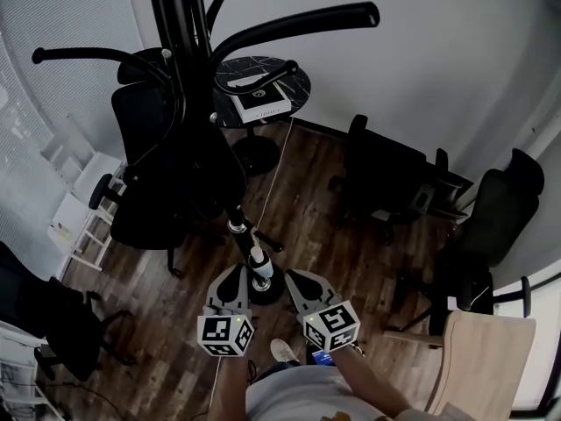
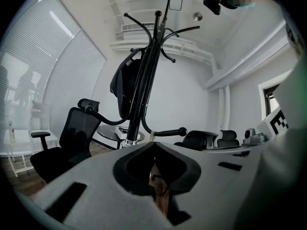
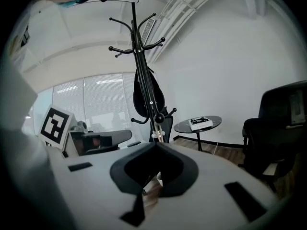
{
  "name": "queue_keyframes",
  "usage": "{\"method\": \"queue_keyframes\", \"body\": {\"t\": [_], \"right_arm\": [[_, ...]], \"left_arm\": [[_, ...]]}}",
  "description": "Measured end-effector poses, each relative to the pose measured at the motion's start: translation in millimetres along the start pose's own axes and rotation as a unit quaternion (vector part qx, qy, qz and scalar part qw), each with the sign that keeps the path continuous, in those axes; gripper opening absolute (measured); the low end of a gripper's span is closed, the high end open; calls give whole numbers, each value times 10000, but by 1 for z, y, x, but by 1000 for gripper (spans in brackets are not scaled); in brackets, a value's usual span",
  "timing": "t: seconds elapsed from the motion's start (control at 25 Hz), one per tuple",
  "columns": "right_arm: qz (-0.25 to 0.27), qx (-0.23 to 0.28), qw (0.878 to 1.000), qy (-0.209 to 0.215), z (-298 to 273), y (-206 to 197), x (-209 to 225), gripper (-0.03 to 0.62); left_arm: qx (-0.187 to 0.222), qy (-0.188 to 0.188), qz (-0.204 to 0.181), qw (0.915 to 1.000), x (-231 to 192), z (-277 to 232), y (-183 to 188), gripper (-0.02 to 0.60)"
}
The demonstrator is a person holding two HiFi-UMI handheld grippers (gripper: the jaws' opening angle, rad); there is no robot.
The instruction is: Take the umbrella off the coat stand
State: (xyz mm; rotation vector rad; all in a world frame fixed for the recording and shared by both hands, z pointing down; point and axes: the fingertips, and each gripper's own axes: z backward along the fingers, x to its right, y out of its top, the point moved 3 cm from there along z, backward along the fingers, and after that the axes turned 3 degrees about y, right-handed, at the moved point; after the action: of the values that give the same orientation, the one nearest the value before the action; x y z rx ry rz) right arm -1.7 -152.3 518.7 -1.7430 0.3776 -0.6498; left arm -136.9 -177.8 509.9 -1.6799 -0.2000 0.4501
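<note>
Umbrella (image 2: pixel 125 85) hangs bunched against the coat stand (image 1: pixel 180 24) pole, while the left gripper (image 1: pixel 235 279) and right gripper (image 1: pixel 296 281) sit low by its base, fingers pinched shut on nothing.

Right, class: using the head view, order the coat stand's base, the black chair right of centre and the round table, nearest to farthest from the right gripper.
1. coat stand's base, just left of the right gripper.
2. black chair, ahead and to the right.
3. round table, farthest ahead, beside the wall.
</note>
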Motion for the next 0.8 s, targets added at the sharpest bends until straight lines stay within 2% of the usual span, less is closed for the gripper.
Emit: {"method": "queue_keyframes", "body": {"t": [0.36, 0.8], "right_arm": [[-41, 100, 9999, -10, -23, 3, 16, 12], [-72, 73, 9997, 240, -39, -1, 17, 12]], "left_arm": [[-115, -113, -99, 9998, -6, -17, -2, 21], [-299, -111, -135, 9994, -8, -28, -13, 21]]}}
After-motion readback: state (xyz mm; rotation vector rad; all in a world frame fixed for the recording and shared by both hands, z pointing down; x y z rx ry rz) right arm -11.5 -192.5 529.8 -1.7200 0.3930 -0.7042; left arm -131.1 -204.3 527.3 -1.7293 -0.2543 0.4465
